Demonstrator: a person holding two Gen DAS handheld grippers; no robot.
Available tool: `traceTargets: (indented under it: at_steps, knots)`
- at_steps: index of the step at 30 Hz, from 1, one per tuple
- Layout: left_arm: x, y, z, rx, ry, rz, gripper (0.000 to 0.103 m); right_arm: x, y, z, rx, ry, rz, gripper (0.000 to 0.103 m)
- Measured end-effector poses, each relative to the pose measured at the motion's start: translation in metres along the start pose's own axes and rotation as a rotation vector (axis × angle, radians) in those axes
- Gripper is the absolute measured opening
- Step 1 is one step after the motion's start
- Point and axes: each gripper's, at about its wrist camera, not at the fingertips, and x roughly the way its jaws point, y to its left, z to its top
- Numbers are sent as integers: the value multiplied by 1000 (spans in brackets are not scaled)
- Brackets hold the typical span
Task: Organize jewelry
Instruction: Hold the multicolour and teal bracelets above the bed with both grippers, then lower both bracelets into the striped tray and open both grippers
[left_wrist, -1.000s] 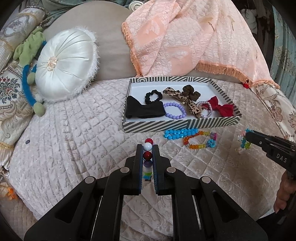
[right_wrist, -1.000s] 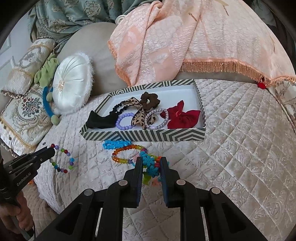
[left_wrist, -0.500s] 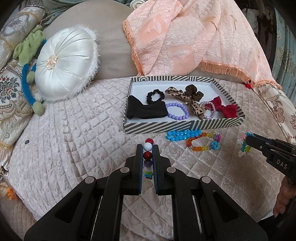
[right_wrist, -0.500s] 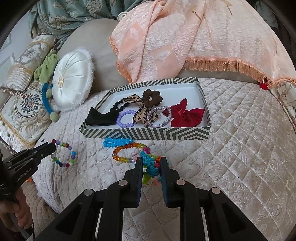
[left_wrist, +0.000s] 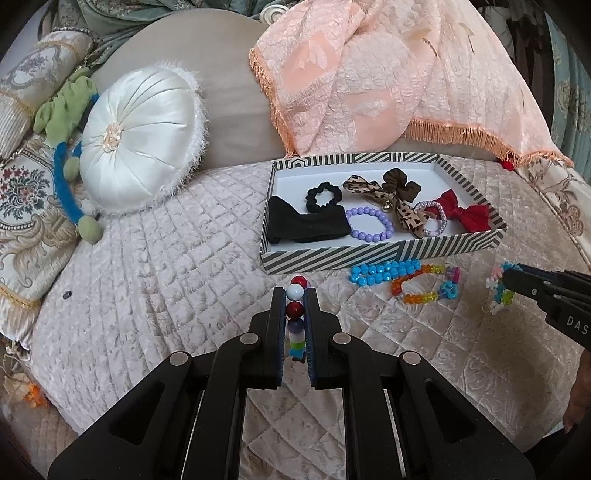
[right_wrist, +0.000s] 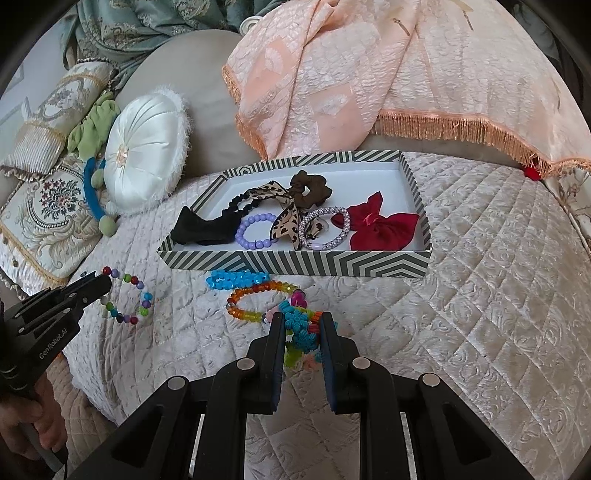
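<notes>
Soft, even daylight, faint shadows, sharp focus, strong fisheye bending, dark corners.

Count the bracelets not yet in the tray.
4: one in the left gripper, one in the right gripper, and a blue one and an orange one on the bed before the tray.
</notes>
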Motion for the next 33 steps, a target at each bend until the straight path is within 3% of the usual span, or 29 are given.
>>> traceTargets:
  at_steps: [9, 13, 21, 26, 29, 33]
  knots:
    - [7, 1, 3, 2, 6, -10, 8, 1, 1, 1, 1, 3, -2, 17]
    - [10, 3, 12, 3, 13, -51, 8, 4, -3, 8, 20, 5, 12, 17]
    - [25, 5, 82, -21, -6, -125, 8, 14, -23, 76, 73, -46, 6, 17]
    - [45, -12, 123, -13, -12, -190, 8, 41, -34, 91, 118, -75, 40, 17]
    - [75, -23, 136, -60, 49, -269, 8, 67, -40, 91, 131, -39, 33, 17]
    - [112, -43, 139, -74, 107, -320, 8, 86, -50, 92, 152, -16, 33, 17]
